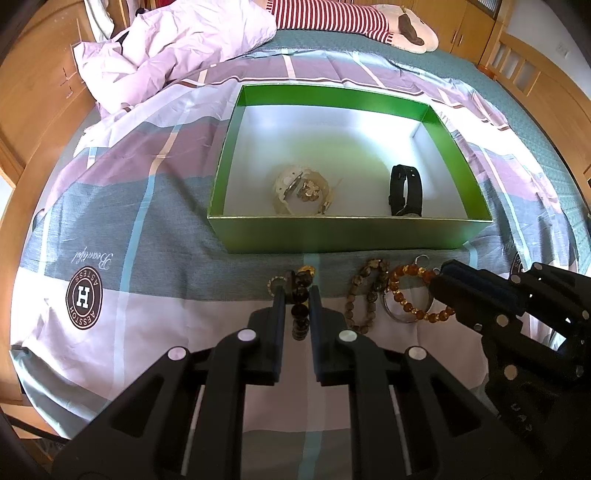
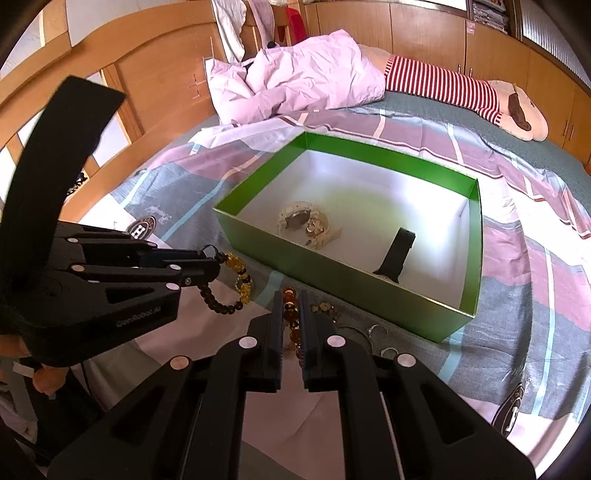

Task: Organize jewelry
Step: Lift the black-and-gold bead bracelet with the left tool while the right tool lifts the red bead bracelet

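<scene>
Your left gripper [image 1: 296, 295] has its jaws closed on the dark beaded bracelet [image 1: 300, 314], the strand running between the two fingers just above the patterned bedsheet [image 1: 147, 221]; from the right wrist view the same bracelet [image 2: 225, 291] hangs in a loop from that gripper's tip, dark beads on one side and yellow-gold ones on the other. Your right gripper [image 2: 291, 314] is clamped on the amber beaded bracelet [image 2: 291, 321], whose orange beads show in the narrow gap between its fingers; in the left wrist view that bracelet [image 1: 413, 295] lies as a ring on the sheet with the right gripper's tip [image 1: 443, 291] closed on its far side. Just beside it, on its left, sits a brown beaded bracelet [image 1: 364, 295], and a thin silver bangle [image 1: 402, 314] lies under and around the amber one. A small silver ring [image 2: 376, 330] rests on the sheet close to the near wall of the green box [image 1: 351, 232]. The box stands open on the bed just beyond the loose jewelry, and inside it you have a pale watch with gold pieces [image 1: 301, 188] towards the left and a black watch [image 1: 406, 190] standing on its strap towards the right. A crumpled pink quilt [image 1: 177, 48] and a red-striped plush toy [image 1: 332, 18] lie well behind the box.
</scene>
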Tool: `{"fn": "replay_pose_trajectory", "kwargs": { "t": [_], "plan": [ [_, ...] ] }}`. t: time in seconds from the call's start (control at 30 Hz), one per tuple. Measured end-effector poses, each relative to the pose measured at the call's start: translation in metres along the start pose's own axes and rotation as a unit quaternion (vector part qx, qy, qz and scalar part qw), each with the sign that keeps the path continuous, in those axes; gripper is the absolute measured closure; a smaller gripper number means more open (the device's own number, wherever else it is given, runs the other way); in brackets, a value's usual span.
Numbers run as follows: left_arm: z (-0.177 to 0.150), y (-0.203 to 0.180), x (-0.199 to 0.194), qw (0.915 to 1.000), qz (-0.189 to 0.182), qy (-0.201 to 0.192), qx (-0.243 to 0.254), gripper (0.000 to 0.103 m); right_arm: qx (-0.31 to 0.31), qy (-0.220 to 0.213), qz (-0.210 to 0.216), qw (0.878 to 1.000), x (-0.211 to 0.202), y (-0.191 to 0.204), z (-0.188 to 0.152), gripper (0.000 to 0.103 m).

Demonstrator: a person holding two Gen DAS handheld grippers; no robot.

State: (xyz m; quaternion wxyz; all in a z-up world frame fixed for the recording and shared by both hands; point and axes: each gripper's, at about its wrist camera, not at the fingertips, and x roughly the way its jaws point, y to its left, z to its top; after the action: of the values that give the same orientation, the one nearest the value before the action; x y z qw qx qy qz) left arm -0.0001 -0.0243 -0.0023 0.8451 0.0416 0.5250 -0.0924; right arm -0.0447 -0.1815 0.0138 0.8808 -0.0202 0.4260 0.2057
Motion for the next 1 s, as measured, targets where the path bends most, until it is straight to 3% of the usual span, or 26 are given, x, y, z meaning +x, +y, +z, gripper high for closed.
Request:
{"fn": "replay_pose_trajectory", "kwargs": {
  "t": [1.0],
  "plan": [
    [-0.0005,-0.004,0.0047,1.0,0.007,0.005,0.002,0.09,0.0,-0.002,0.002,1.0,-0.0004,0.0022,0.0017,0.095]
  ]
}}
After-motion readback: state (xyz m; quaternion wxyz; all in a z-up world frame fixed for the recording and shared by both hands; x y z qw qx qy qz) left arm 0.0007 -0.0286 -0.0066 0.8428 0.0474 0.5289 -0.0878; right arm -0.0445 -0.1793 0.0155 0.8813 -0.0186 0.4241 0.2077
